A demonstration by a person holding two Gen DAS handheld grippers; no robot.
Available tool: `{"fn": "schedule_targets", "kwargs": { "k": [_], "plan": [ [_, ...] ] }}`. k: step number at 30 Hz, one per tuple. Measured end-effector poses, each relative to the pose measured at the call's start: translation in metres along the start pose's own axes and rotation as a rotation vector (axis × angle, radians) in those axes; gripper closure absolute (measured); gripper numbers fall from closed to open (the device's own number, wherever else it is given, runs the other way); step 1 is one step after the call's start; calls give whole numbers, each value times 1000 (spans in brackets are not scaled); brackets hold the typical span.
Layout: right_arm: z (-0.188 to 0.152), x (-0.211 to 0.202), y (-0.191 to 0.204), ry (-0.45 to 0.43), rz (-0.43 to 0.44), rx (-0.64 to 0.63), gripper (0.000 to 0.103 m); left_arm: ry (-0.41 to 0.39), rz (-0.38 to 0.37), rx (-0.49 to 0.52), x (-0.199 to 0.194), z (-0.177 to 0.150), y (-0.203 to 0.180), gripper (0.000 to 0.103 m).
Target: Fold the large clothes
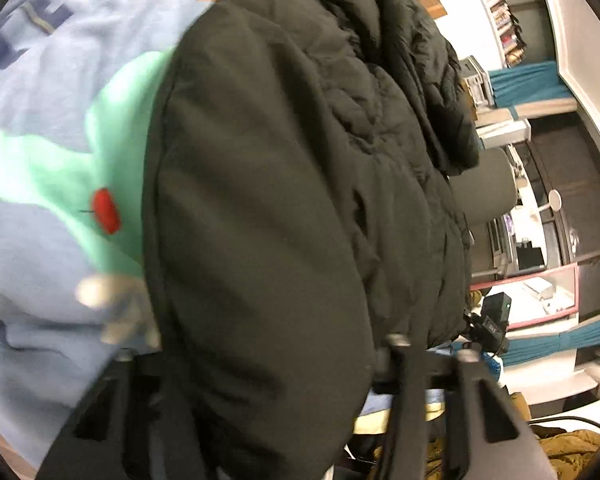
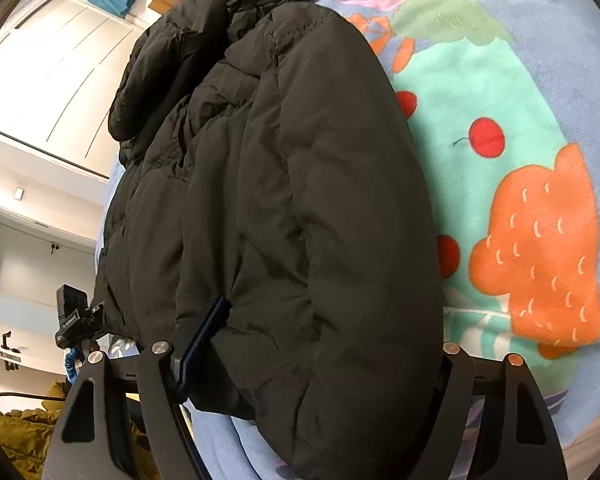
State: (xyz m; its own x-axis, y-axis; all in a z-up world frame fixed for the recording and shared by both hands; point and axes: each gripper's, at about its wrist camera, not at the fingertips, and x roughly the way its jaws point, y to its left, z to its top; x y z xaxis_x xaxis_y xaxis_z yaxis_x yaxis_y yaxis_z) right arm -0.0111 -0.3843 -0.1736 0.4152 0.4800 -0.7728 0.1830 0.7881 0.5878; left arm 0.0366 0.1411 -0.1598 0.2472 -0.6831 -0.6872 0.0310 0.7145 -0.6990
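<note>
A pale blue bedspread (image 2: 540, 92) printed with cherries and orange shapes is seen as the surface; white cabinets (image 2: 60, 72) and teal curtains (image 1: 528, 80) are seen behind; the black puffer jacket (image 2: 300, 208) is laid on it, pinched between the spread fingers of the right gripper (image 2: 304, 364) and the left gripper (image 1: 260, 364).
</note>
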Motion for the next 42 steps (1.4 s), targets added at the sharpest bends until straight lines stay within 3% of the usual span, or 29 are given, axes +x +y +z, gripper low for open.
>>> {"fn": "schedule_targets", "kwargs": {
  "k": [1, 5, 8, 16, 25, 30, 33, 42],
  "plan": [
    [-1, 1, 1, -2, -4, -3, 38, -2, 2, 13, 1, -1, -4, 80],
    [-4, -2, 14, -20, 25, -40, 76, -18, 25, 69, -3, -4, -19, 89],
    [-2, -13, 34, -47, 34, -109, 84, -42, 10, 82, -17, 0, -32, 92],
    [36, -78, 84, -251, 161, -172, 87, -167, -120, 169, -74, 45, -103, 93],
    [127, -137, 112, -440, 233, -73, 87, -347, -275, 85, -126, 157, -144, 93],
    [191, -143, 128, -543, 104, -12, 86, -402, -243, 27, -125, 228, -153, 93],
    [234, -130, 137, -563, 65, 14, 86, -413, -184, 0, -109, 279, -155, 93],
    [363, -33, 131, -519, -104, 71, 85, -377, 16, -60, -8, 416, -134, 91]
  ]
}}
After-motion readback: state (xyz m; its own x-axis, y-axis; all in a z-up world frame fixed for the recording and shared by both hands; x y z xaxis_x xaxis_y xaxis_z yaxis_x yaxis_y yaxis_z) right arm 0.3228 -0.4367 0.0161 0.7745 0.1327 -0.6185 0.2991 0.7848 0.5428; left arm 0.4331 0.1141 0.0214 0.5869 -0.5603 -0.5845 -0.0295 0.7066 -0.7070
